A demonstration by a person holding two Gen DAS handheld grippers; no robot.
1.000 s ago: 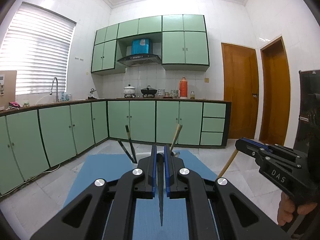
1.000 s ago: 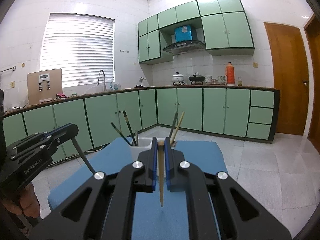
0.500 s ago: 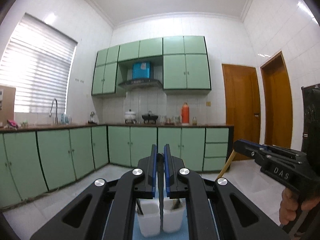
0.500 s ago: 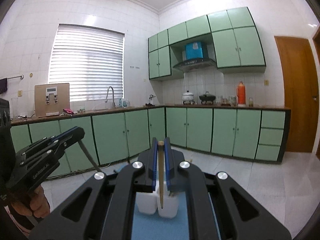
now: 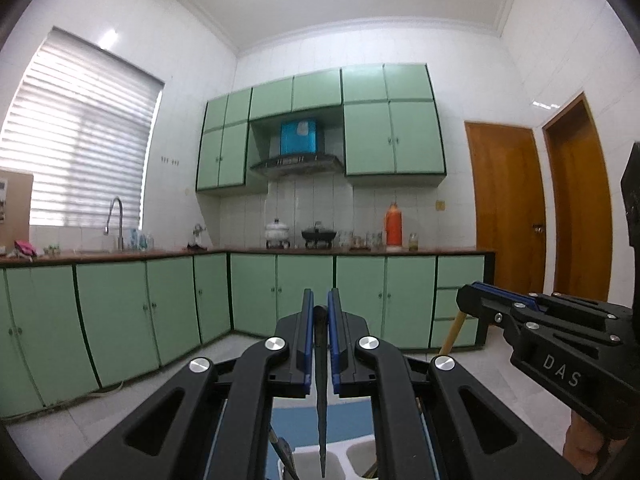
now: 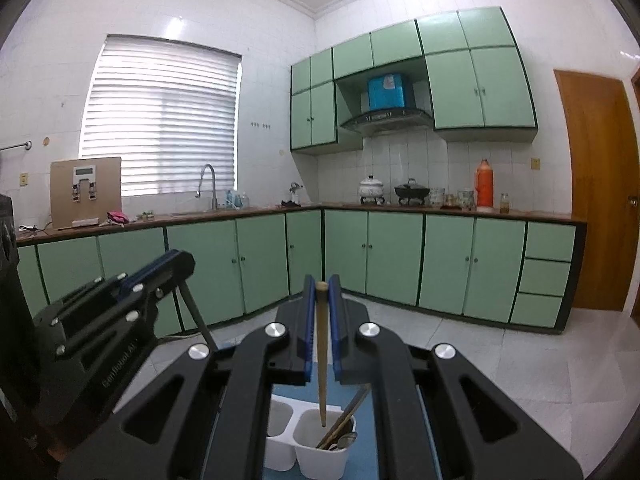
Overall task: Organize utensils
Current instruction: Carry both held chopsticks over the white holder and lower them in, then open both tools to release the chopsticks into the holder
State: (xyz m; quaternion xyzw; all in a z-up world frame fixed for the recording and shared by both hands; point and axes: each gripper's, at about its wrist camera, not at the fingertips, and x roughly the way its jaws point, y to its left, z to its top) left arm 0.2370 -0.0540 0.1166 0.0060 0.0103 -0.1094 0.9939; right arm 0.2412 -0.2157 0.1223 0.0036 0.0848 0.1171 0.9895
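Chopsticks, one per claw: left claw clenched on a dark chopstick, tip hanging down over the white two-cup holder; right claw clenched on a pale wooden chopstick, its tip just above the holder's right cup, which held other utensils. Holder stood on a blue mat. Green cabinets lay beyond, well apart
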